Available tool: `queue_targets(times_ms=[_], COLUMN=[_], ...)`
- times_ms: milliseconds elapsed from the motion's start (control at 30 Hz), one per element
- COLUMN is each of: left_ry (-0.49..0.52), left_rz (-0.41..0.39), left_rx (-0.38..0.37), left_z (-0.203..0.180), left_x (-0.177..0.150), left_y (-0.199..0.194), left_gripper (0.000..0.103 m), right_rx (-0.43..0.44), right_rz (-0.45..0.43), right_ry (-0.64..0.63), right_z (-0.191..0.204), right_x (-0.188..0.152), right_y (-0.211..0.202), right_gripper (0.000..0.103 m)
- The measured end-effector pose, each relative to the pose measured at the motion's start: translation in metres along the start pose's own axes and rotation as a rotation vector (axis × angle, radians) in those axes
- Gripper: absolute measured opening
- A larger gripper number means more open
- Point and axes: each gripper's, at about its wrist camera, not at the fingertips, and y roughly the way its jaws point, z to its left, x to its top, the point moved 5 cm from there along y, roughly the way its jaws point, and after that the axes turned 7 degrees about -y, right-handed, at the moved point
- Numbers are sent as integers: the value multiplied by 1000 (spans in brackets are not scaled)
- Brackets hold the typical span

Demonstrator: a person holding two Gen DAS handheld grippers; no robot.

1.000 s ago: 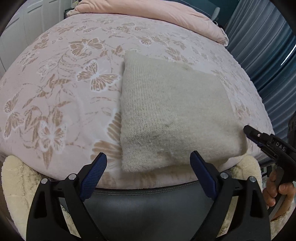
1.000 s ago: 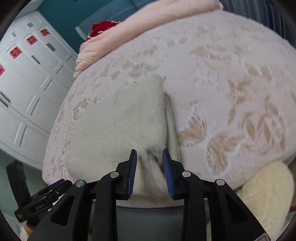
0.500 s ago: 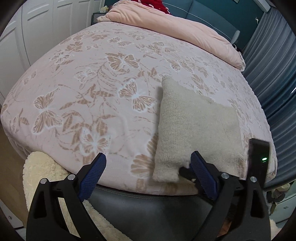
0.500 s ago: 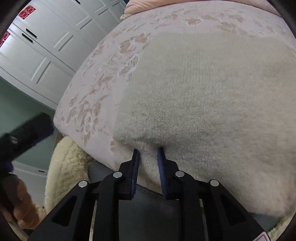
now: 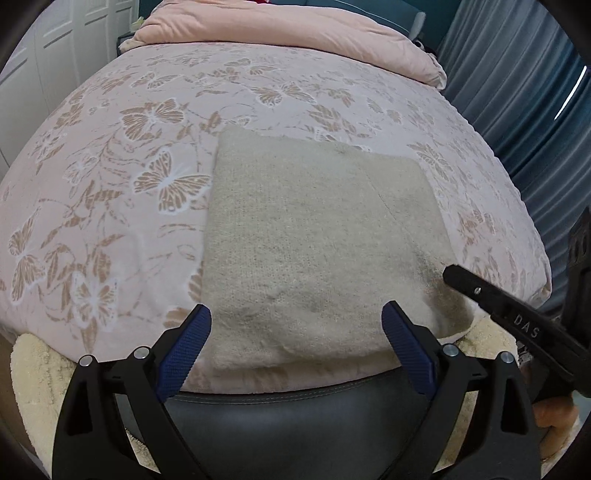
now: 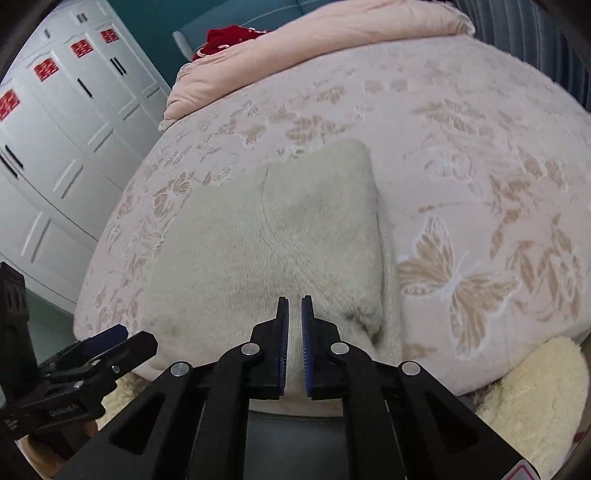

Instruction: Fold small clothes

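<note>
A cream knitted garment (image 5: 317,243) lies folded into a rough square on the pink butterfly bedspread (image 5: 147,155), near the bed's front edge. It also shows in the right wrist view (image 6: 266,251). My left gripper (image 5: 295,332) is open wide and empty, its blue pads hovering just before the garment's near edge. My right gripper (image 6: 294,314) has its jaws almost closed with a thin gap and nothing between them, just above the garment's near edge. It enters the left wrist view from the right (image 5: 458,277). The left gripper shows at the lower left of the right wrist view (image 6: 118,339).
A pink duvet (image 5: 295,33) is bunched at the head of the bed, with a red item (image 6: 225,40) behind it. White wardrobe doors (image 6: 55,122) stand to one side, blue curtains (image 5: 524,92) to the other. A cream fluffy rug (image 6: 532,391) and dark bed frame (image 5: 295,413) lie below.
My right gripper has let go of the garment's edge and drawn back, its jaws still nearly closed. My left gripper has swung back to face the garment squarely. The garment lies flat.
</note>
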Motion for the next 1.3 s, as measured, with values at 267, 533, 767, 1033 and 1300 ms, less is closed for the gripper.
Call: queue_targets(times_ms=[267, 533, 767, 1033, 1300], left_ry=[11, 10, 39, 66, 74], left_rz=[56, 67, 16, -8, -14], left_rx=[110, 125, 114, 124, 145], left_z=[12, 14, 1, -6, 0], left_x=[-10, -15, -9, -12, -27], left_y=[31, 34, 15, 8, 2], left_gripper=[93, 93, 93, 94, 94], right_rx=[10, -84, -101, -171, -137], right_rz=[38, 129, -15, 76, 77], right_ry=[33, 61, 73, 32, 104], right_z=[-6, -27, -3, -16, -23], right_x=[11, 29, 20, -31, -39], right_y=[18, 78, 6, 29, 22], right_gripper=[3, 5, 30, 35, 41])
